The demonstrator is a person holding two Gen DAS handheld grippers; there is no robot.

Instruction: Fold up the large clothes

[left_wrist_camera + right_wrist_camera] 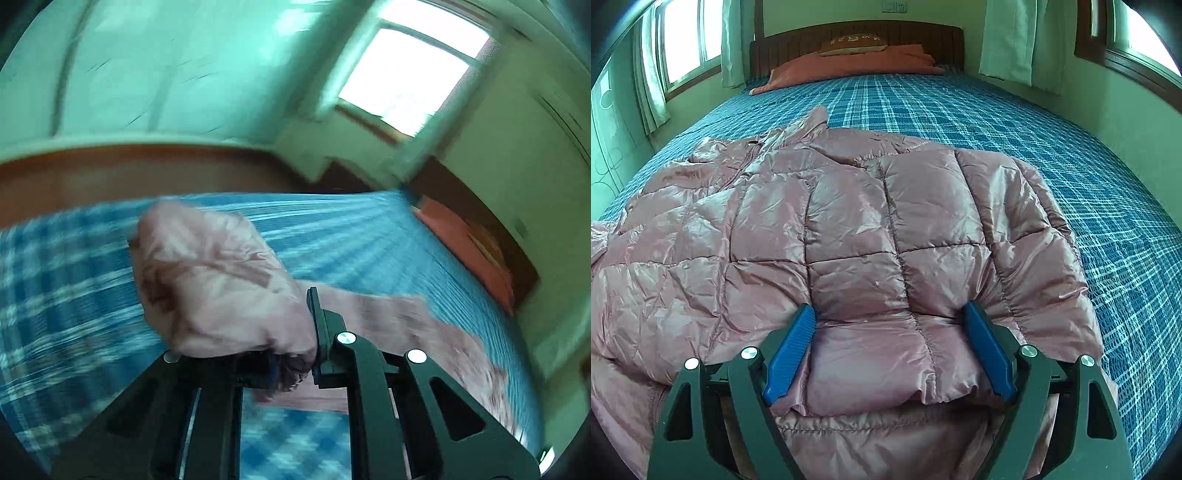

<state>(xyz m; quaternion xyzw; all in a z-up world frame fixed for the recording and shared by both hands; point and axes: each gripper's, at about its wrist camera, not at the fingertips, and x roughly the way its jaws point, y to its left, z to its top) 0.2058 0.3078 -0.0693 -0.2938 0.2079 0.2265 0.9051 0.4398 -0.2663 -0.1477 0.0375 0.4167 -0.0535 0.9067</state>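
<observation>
The left gripper [312, 354] has its fingers pinched tight on a bunched fold of the pink jacket [218, 284], lifted above the bed [369, 236] in a blurred view. The right gripper [888, 350] has its blue fingers [790, 354] spread wide, straddling the jacket's hem where it lies flat on the bed

A home bedroom: a bed [960, 110] with a checked blue cover, a wooden headboard [857, 37], a pillow [853, 46] and curtained windows [683, 40].
</observation>
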